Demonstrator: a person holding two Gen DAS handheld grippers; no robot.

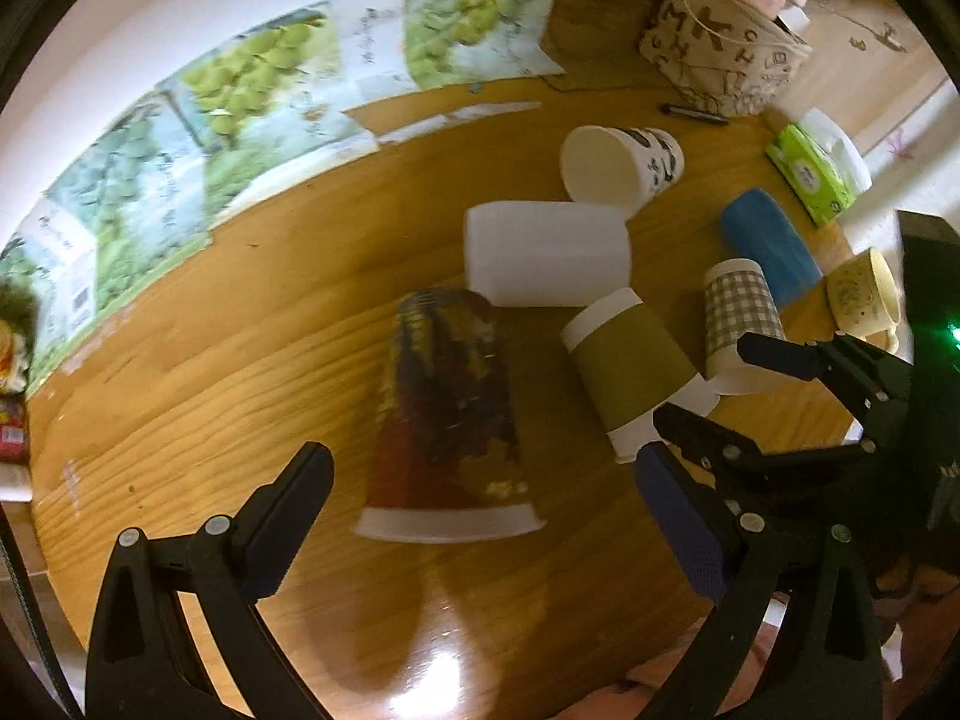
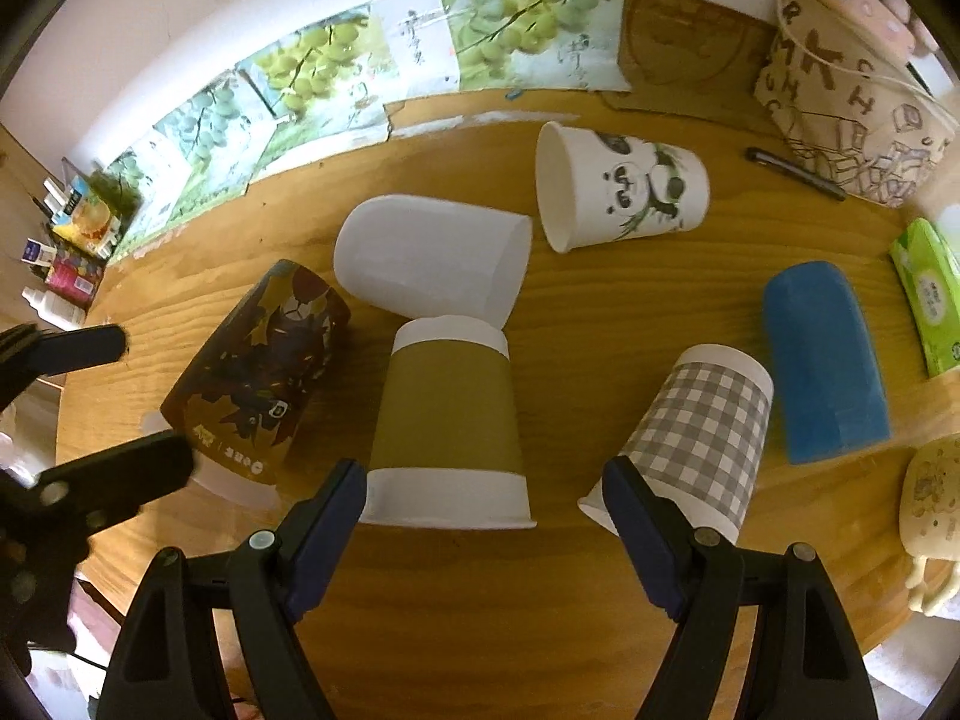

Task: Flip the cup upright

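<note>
With both hand-held grippers spread and empty, the left hand-held gripper (image 1: 480, 498) brackets the inverted brown cup (image 1: 447, 420) on the desk (image 1: 180, 360); the right hand-held gripper (image 2: 483, 510) faces the inverted olive cup (image 2: 447, 420). Ideally, grip mid-wall, lift, then rotate.

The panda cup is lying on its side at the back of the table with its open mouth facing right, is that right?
Not quite. The panda cup does lie on its side at the back of the table, but the right wrist view shows its open mouth facing left, toward the white cup.
</note>
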